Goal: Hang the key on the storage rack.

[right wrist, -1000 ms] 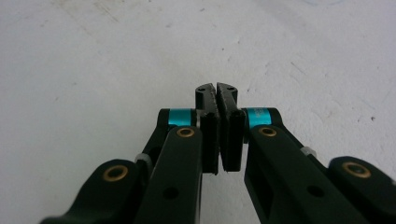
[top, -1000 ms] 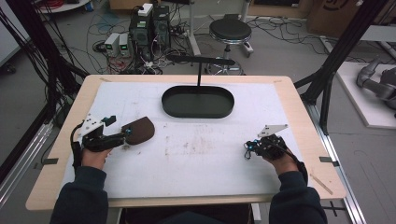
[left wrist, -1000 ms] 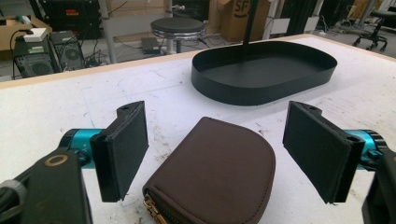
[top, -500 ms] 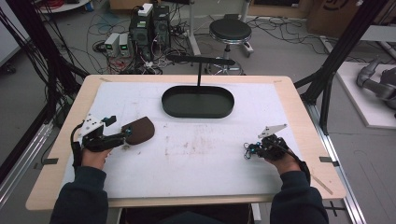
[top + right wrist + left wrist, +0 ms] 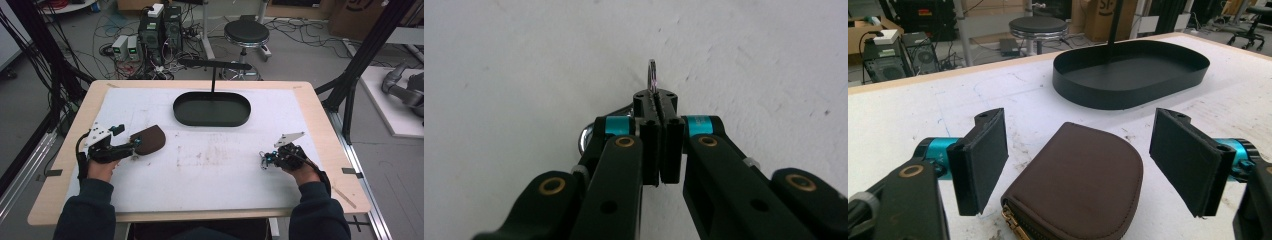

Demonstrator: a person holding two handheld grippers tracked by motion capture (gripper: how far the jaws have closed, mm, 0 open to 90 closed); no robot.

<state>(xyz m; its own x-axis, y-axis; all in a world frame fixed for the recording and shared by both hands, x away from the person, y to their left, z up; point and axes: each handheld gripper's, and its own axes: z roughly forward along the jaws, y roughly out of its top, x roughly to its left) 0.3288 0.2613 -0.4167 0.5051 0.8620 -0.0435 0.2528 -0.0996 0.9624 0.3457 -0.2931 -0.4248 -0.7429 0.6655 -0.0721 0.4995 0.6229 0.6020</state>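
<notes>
A brown zipped pouch [image 5: 149, 139] lies flat on the white mat at the left. My left gripper [image 5: 133, 145] is open at its near end. In the left gripper view the pouch [image 5: 1083, 185] lies between the two black pads [image 5: 982, 160], which stand apart from its sides. At the right of the table my right gripper [image 5: 265, 160] points down and left, close to the mat. In the right gripper view that gripper [image 5: 654, 97] is shut on a thin metal ring [image 5: 652, 74], which sticks out past the tips. A second shiny loop [image 5: 583, 138] shows beside the left finger.
A black oval tray [image 5: 212, 121] sits at the back centre of the mat, with a thin black T-shaped post [image 5: 213, 75] rising behind it. The tray [image 5: 1128, 97] lies just beyond the pouch. The table's wooden edge [image 5: 200, 216] frames the mat.
</notes>
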